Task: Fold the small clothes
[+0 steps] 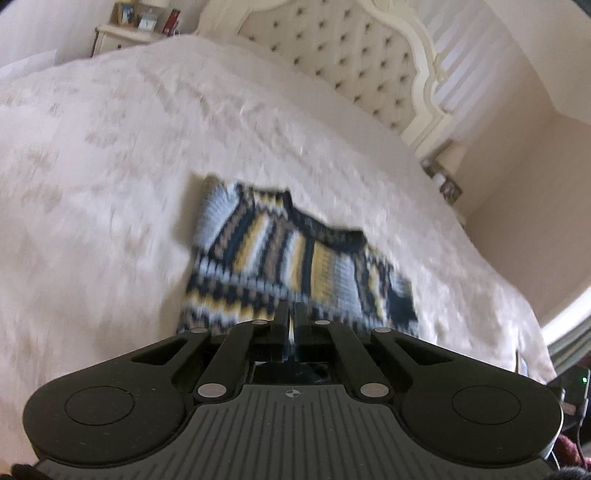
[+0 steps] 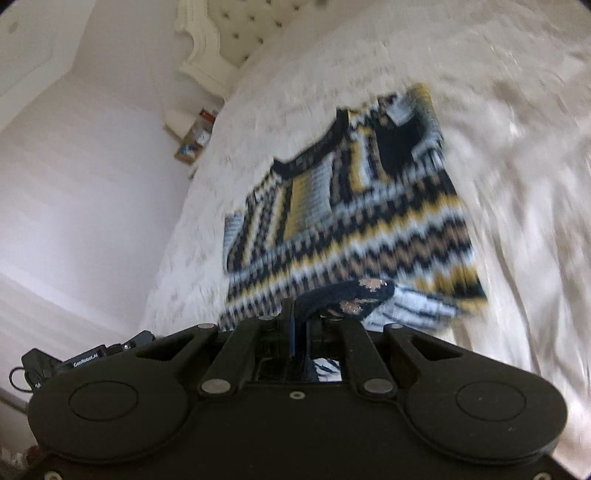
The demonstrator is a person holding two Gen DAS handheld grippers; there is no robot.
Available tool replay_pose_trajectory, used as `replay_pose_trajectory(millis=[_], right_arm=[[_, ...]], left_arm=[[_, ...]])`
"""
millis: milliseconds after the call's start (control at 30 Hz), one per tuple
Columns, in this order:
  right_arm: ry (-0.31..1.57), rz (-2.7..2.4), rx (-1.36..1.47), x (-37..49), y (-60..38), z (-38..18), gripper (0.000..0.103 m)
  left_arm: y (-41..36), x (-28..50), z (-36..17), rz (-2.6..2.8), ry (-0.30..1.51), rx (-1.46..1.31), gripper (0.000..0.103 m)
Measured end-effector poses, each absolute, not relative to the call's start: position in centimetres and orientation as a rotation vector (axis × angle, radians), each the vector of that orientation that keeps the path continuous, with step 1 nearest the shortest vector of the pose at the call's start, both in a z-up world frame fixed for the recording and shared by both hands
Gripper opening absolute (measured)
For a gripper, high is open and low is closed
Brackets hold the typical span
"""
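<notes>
Home bedroom. Wide bed point(image 1: 110, 155) filling both views, pale patterned bedspread point(image 2: 517, 184) lying over it. Cream button-tufted headboard point(image 1: 332, 51) with carved frame standing at far end. Small cream bedside table point(image 1: 118, 35) sitting beside bed, holding picture frames point(image 1: 127, 14). Plain light walls point(image 2: 74, 166) closing room in.

Motion blurs the sweater point(image 1: 291, 258); its hem hides behind both claws

Sweater point(image 2: 343, 206) navy-yellow-tan-blue zigzag; bedspread point(image 1: 129, 166) cream.

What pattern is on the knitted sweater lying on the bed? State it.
Navy, yellow, blue and tan zigzag stripes on the knitted sweater; clearest in right wrist view.
</notes>
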State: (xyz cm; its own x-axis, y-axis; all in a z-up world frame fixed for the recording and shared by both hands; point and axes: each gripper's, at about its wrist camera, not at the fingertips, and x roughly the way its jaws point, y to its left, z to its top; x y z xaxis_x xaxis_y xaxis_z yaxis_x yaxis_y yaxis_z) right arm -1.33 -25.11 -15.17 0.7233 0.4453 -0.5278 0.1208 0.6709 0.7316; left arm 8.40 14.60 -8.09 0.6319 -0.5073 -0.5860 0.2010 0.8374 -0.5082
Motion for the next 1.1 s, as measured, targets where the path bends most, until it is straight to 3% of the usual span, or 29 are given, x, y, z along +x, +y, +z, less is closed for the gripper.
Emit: replay_pose_trajectory(millis=[267, 300, 400, 567, 633, 667, 700, 1100], right_arm=[[0.763, 0.172, 0.801, 4.6, -25.6, -15.0, 0.013], [0.772, 0.159, 0.802, 5.0, -25.6, -15.2, 0.013], [0.836, 0.097, 0.801, 6.6, -25.8, -16.5, 0.016], [0.899, 0.059, 0.79, 7.2, -26.2, -18.1, 0.021], [0.898, 0.047, 0.79, 7.0, -26.5, -18.2, 0.032], [0.892, 0.038, 0.79, 6.8, -26.7, -18.2, 0.047], [0.881, 0.031, 0.795, 6.6, -26.9, -18.1, 0.055], [0.892, -0.054, 0.688, 6.0, -28.4, -17.6, 0.058]], left_arm=[[13.7, 14.0, -8.4, -0.421, 0.798, -0.315, 0.005], [13.6, 14.3, -8.8, -0.429, 0.817, -0.291, 0.007], [13.3, 15.3, -10.9, -0.424, 0.922, -0.226, 0.028], [12.3, 16.2, -14.3, -0.44, 1.067, -0.179, 0.032], [11.5, 16.4, -15.4, -0.453, 1.099, -0.138, 0.033], [11.0, 16.5, -16.0, -0.452, 1.119, -0.113, 0.034], [10.6, 16.6, -16.5, -0.452, 1.137, -0.094, 0.034], [9.3, 17.9, -19.5, -0.504, 1.242, -0.059, 0.043]])
